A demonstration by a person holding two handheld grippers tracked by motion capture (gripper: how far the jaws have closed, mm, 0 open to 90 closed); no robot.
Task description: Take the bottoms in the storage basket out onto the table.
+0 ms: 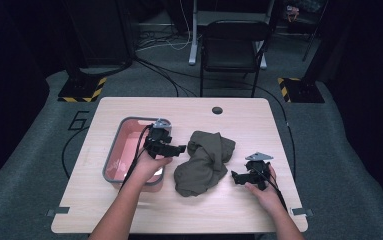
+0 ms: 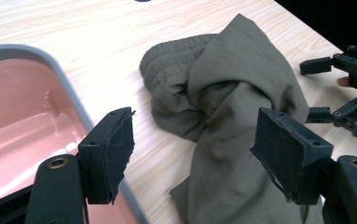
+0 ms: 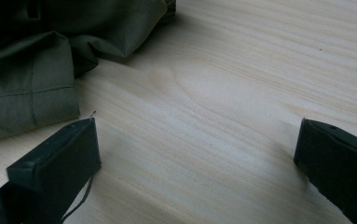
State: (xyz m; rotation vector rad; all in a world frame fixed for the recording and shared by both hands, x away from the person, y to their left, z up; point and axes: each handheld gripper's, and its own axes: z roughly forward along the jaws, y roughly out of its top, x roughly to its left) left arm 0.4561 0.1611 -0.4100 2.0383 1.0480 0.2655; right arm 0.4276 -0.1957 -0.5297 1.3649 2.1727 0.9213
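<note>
An olive-green garment [image 1: 204,161] lies crumpled in the middle of the wooden table [image 1: 239,125]. My left gripper [image 1: 178,149] hovers open over the right rim of a grey-rimmed pink tub [image 1: 114,155], pointing toward the cloth. In the left gripper view the garment [image 2: 232,116] lies just beyond the spread jaws, with the tub [image 2: 22,112] at the left. My right gripper [image 1: 235,177] stands open low over bare wood, just right of the cloth. The right gripper view shows the garment's hem [image 3: 31,88] at the upper left and nothing between the jaws.
A cable hole [image 1: 217,110] sits near the table's far edge. A black chair [image 1: 231,47] stands beyond the table on the grey floor. Cables trail from both grippers. Bare wood lies along the near edge and far side.
</note>
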